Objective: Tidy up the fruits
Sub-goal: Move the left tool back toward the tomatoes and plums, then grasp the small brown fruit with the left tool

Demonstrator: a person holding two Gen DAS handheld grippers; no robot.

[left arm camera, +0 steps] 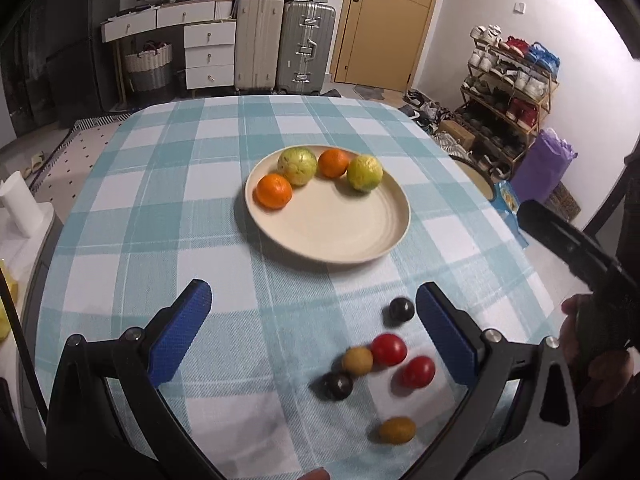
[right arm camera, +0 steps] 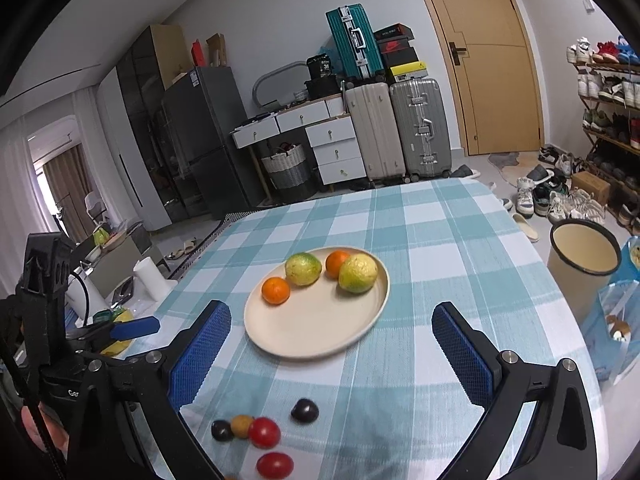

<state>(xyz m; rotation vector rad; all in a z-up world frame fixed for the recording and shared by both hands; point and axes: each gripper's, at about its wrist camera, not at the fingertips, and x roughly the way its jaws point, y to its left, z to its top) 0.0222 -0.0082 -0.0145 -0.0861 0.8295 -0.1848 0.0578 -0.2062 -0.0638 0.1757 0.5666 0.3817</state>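
Note:
A cream plate (left arm camera: 332, 228) (right arm camera: 320, 332) on the checked table holds two oranges (left arm camera: 274, 191) (right arm camera: 275, 290) and two yellow-green fruits (left arm camera: 297, 165) (right arm camera: 358, 273) along its far rim. Nearer me lie small fruits on the cloth: two red ones (left arm camera: 388, 349) (right arm camera: 264, 432), two dark ones (left arm camera: 401, 310) (right arm camera: 305, 410) and two yellowish ones (left arm camera: 357, 360) (right arm camera: 242, 426). My left gripper (left arm camera: 314, 338) stands open above the cloth, the small fruits by its right finger, nothing between the pads. My right gripper (right arm camera: 332, 354) is open and empty, short of the plate.
The table (left arm camera: 192, 184) has a rounded edge. A cream bin (right arm camera: 582, 264) stands on the floor at the right, beside a blue-edged bag (right arm camera: 612, 320). A white roll (right arm camera: 150, 278) sits on a side surface at the left. Suitcases, drawers and a shoe rack are far behind.

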